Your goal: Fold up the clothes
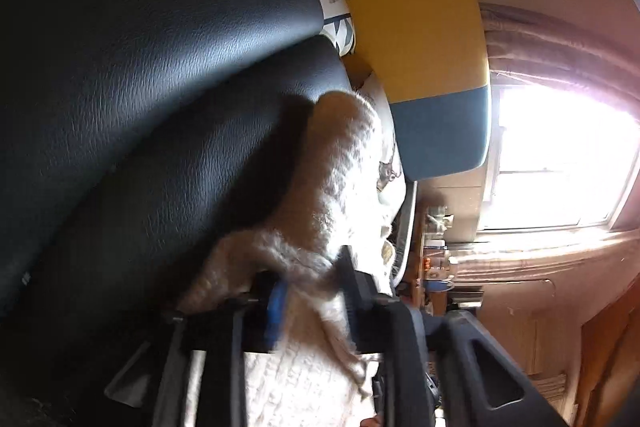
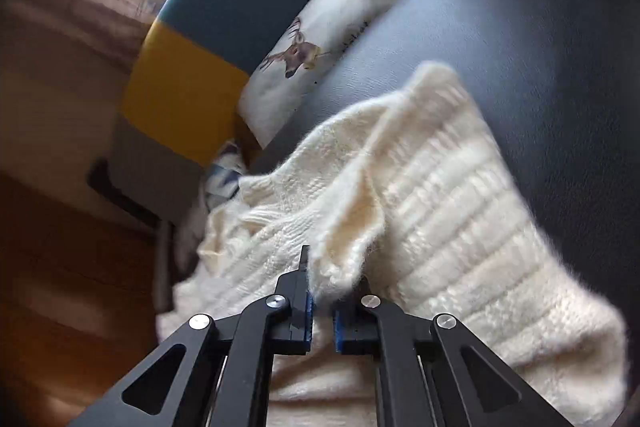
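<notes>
A cream knitted sweater (image 2: pixel 440 187) lies draped over a dark leather cushion (image 2: pixel 540 47). My right gripper (image 2: pixel 322 291) is shut on a fuzzy fold of the sweater, which bunches between its blue pads (image 2: pixel 340 335). In the left wrist view the same sweater (image 1: pixel 344 163) rises along the dark leather surface (image 1: pixel 160 87), and my left gripper (image 1: pixel 316 291) is shut on an edge of it, with knit hanging down between the black fingers (image 1: pixel 360 287).
A cushion with yellow, teal and grey bands (image 2: pixel 200 67) and a white deer-print pillow (image 2: pixel 296 67) sit beside the leather. A bright window (image 1: pixel 560 155) with curtains, a cluttered shelf (image 1: pixel 436 251) and wooden floor (image 2: pixel 60 287) lie beyond.
</notes>
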